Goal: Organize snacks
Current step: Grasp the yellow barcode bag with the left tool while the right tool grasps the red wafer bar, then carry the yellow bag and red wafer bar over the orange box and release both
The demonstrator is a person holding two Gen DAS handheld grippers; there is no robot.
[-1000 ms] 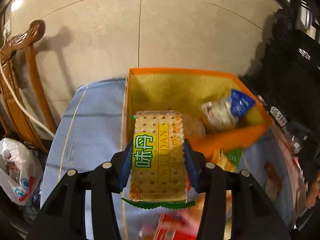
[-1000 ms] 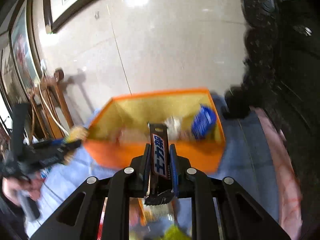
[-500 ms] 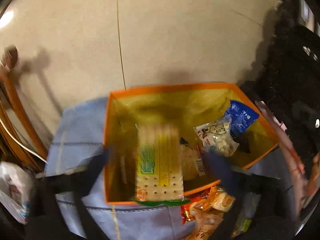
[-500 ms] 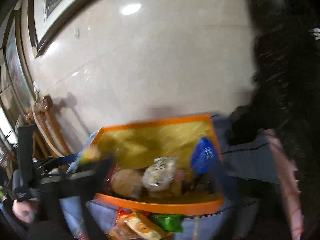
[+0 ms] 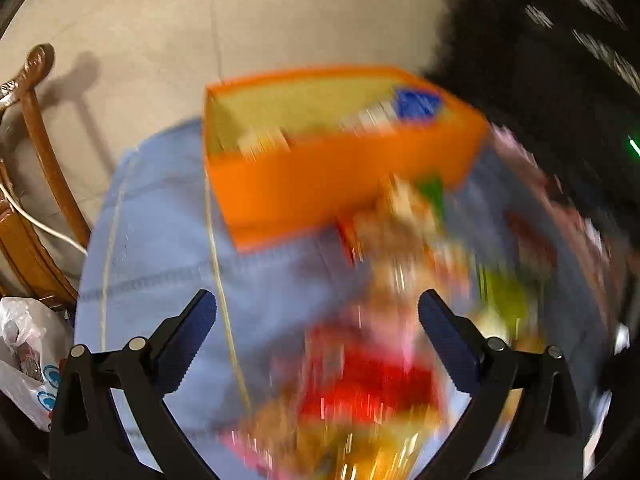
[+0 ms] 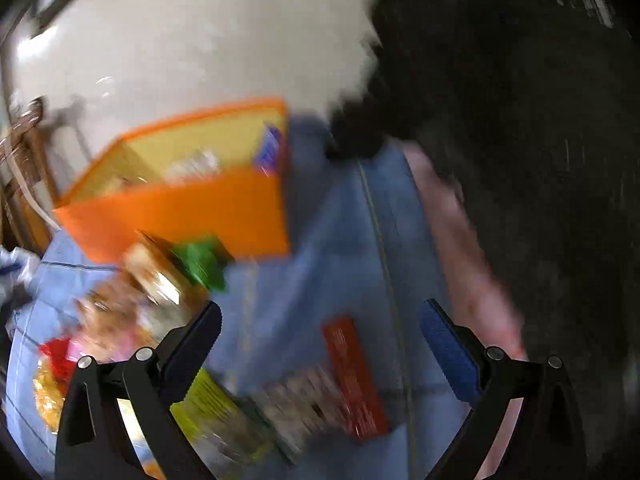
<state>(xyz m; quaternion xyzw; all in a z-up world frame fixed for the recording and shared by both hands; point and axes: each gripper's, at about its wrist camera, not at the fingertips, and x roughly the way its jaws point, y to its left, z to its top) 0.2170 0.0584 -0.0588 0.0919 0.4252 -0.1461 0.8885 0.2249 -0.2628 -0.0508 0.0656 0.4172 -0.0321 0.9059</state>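
Grippers (image 5: pixel 318 306) (image 6: pixel 320 316): two, both empty, agape.

Both the left tongs (image 5: pixel 318 306) and right tongs (image 6: pixel 320 316) now gape empty, drawn back from the orange rectangular box (image 5: pixel 340 184); the yellow cracker packet and dark chocolate bar are gone from them.

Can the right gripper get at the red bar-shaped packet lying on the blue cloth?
Probably yes. The right gripper is open and empty, and the red packet lies flat on the blue cloth just ahead between its fingers, uncovered on top, though blur hides its lower end.
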